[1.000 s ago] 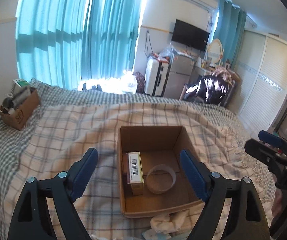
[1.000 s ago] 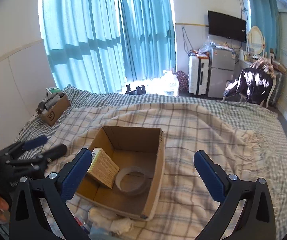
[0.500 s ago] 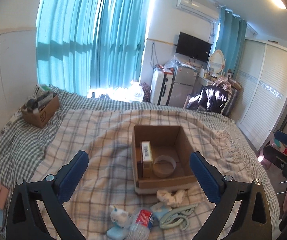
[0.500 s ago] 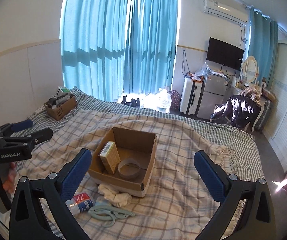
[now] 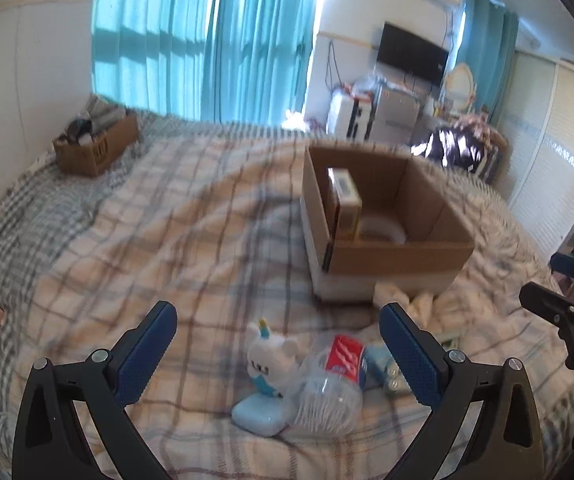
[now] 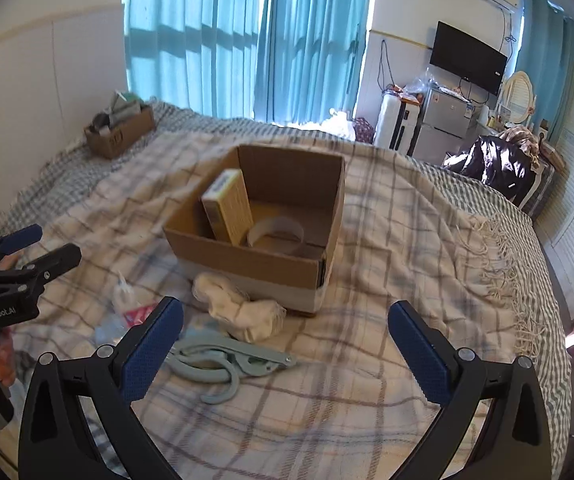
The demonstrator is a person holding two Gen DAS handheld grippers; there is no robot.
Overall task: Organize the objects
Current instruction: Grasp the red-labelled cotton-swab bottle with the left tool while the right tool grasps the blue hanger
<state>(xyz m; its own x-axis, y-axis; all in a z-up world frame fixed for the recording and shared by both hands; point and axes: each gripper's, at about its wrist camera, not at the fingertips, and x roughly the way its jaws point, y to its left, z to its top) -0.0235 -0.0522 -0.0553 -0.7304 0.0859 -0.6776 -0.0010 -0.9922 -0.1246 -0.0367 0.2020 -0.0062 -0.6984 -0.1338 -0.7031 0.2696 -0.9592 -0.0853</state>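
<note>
I hold both jaws spread wide and empty, left gripper (image 5: 275, 344) above the unicorn toy (image 5: 267, 354), since loose items await the cardboard box (image 6: 247, 258).

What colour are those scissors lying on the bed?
The plastic-handled scissors are pale grey-blue, clearest in the right wrist view.

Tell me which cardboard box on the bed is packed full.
The small brown cardboard box near the wall; the large open cardboard box holds only a yellow carton and tape roll.
</note>
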